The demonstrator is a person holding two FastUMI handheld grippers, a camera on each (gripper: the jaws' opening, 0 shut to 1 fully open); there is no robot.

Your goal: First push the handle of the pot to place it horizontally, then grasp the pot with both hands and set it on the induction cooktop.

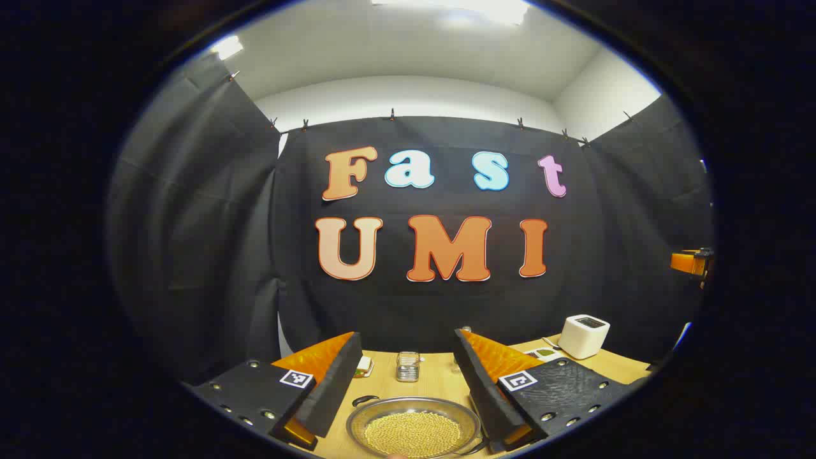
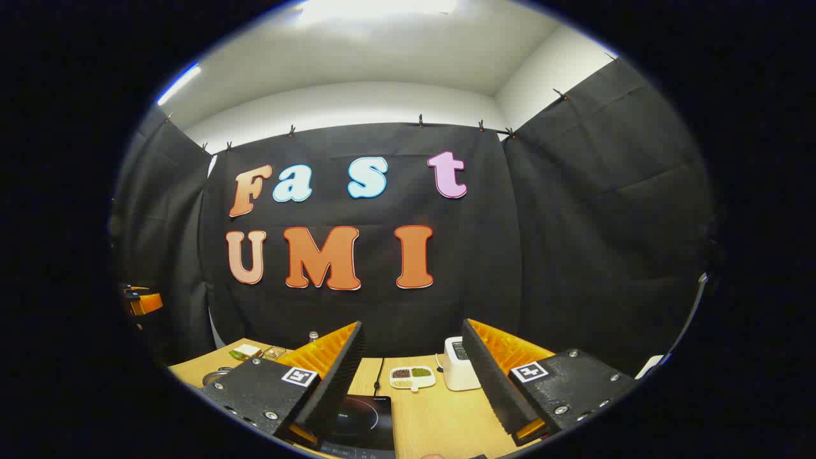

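In the left gripper view a shallow metal pot (image 1: 413,426) full of small yellow beans sits on the wooden table (image 1: 440,382), low between the fingers. A dark loop handle (image 1: 364,400) sticks out at its upper left. My left gripper (image 1: 408,345) hangs open above the pot, touching nothing. The black induction cooktop (image 2: 364,417) lies on the table in the right gripper view, just beneath my right gripper (image 2: 413,331), which is open with nothing in it. Part of the pot's rim (image 2: 217,376) peeks out at the far left.
A white toaster (image 1: 583,336) (image 2: 460,371) stands at the back of the table beside a sectioned dish of beans (image 2: 413,377) (image 1: 545,352). A small wire holder (image 1: 407,366) and a small white item (image 1: 364,366) sit behind the pot. Black cloth walls enclose the booth.
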